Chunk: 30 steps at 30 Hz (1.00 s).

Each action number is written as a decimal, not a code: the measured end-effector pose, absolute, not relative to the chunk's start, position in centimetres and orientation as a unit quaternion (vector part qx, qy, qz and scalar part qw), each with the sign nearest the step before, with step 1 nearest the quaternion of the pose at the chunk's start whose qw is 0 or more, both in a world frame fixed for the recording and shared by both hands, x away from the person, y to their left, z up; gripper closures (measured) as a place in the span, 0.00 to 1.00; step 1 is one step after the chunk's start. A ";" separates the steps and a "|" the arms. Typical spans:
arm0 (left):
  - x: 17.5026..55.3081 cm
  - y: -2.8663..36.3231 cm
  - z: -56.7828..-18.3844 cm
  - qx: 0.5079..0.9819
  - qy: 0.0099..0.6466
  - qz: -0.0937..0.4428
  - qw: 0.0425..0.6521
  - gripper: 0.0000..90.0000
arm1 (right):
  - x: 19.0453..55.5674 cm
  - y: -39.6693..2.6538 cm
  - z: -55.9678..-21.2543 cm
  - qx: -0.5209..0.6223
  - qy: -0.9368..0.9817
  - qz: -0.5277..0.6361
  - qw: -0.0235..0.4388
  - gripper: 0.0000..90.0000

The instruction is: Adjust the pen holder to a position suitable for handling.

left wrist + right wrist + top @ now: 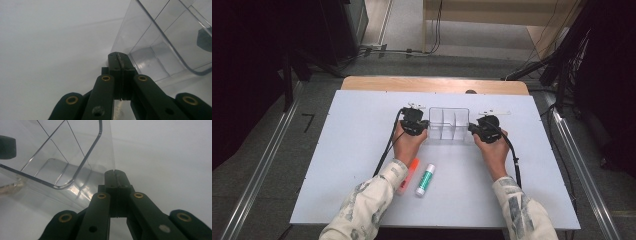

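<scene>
The high view is soft and slightly grainy, evenly lit from above. The pale surface [362,150] is the brightest area, while the room left and right of it sinks into near black. Shadows around the clear organizer [449,123] are faint and short. In the left gripper view the organizer's wall [140,32] carries pale sheen and thin bright edge lines; the background left of it is a smooth grey haze, out of focus. In the right gripper view, small glints sit on the organizer's floor [75,191]; the nearest black links are blurred.
</scene>
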<state>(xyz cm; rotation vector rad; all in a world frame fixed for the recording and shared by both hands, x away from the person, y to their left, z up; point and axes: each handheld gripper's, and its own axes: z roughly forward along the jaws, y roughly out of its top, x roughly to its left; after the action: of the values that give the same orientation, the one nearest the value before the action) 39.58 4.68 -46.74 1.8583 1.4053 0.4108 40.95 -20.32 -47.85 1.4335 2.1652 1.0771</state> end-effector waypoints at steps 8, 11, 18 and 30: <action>37.6 2.6 -46.7 0.741 0.535 0.147 0.378 1.00 | 38.8 -22.8 -47.8 0.511 0.758 0.372 0.162 0.98; 37.0 2.1 -46.7 0.745 0.529 0.150 0.376 1.00 | 38.3 -23.3 -47.7 0.513 0.757 0.370 0.162 0.98; 36.9 2.0 -46.8 0.746 0.526 0.158 0.376 1.00 | 38.0 -23.5 -47.7 0.516 0.755 0.372 0.159 0.98; 35.2 9.7 -45.0 0.698 0.539 0.232 0.410 0.85 | 37.1 -26.8 -47.2 0.531 0.738 0.367 0.196 0.70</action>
<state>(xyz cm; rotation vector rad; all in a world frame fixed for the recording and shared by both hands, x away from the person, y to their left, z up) 35.17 9.70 -44.97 1.7588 1.3569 0.5854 37.07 -26.83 -47.21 1.4878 2.0682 1.0271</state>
